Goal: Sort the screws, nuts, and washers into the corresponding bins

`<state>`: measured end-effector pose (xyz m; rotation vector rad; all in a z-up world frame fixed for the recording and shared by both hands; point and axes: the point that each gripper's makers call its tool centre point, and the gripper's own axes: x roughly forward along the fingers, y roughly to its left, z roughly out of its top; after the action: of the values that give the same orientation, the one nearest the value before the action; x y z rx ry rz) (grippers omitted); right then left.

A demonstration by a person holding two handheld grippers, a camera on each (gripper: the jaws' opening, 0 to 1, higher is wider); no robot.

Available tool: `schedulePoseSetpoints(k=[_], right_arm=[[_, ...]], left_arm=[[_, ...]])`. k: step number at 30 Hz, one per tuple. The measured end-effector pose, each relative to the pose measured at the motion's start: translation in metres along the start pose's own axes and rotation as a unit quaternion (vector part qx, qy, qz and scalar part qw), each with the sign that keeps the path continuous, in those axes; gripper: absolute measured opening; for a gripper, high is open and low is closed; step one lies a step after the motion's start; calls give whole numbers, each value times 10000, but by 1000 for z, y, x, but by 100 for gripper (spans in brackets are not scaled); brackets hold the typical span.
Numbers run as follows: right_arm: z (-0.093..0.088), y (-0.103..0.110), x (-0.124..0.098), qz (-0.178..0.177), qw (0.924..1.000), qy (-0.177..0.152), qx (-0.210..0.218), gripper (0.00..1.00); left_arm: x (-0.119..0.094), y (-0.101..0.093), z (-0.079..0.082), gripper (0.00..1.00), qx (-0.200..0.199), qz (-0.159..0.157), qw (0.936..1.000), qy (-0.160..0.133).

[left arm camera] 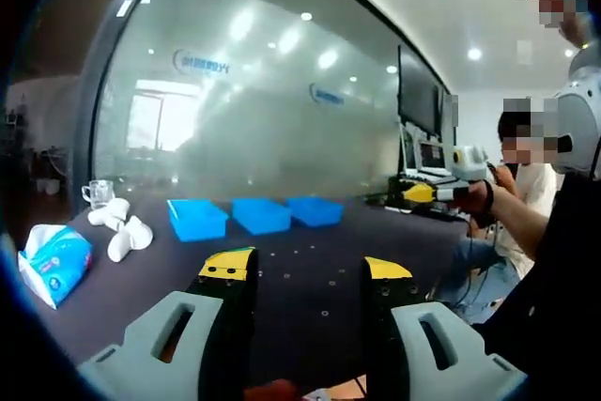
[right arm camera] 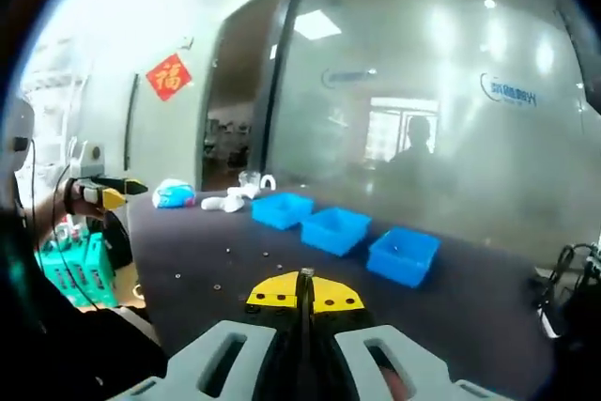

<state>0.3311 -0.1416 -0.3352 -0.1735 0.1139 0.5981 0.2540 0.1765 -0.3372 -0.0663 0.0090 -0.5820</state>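
Sorting looks barely begun. On the dark table (left arm camera: 310, 269) three blue bins (left arm camera: 260, 215) stand in a far row, and small hardware (left arm camera: 324, 311) lies scattered on the near surface; what the bins hold, if anything, is too small to tell.

The left gripper (left arm camera: 308, 274) stands wide open with nothing between its jaws. The right gripper (right arm camera: 305, 293) is closed tip to tip, seemingly pinching nothing.

The left gripper view adds a tissue pack (left arm camera: 54, 260) at near left; the right gripper view adds a red door ornament (right arm camera: 169, 75).
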Motion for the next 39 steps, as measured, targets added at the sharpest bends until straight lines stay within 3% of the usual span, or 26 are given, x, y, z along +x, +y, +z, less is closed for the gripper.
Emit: schedulePoseSetpoints(k=[11,20,28,31,39], right_arm=[[3,-17,1,-315,9994,-77,76,0],[5,-43,22,-661,9976,-180,80,0],[21,-81,58,-990,9930,-469,445,0],[27,-91,76,-978,9925,-410,604,0],[42,-116,131,-1158,9916,-342,463,0]], left_arm=[[1,1,-1,38,-31,-2,10000,3],[1,1,-4,38,-37,26,10000,43],[-2,7,-1,38,-100,164,9998,-31],[-4,8,1,38,-91,199,9997,-52],[-12,14,-1,38,-119,339,9993,-66]])
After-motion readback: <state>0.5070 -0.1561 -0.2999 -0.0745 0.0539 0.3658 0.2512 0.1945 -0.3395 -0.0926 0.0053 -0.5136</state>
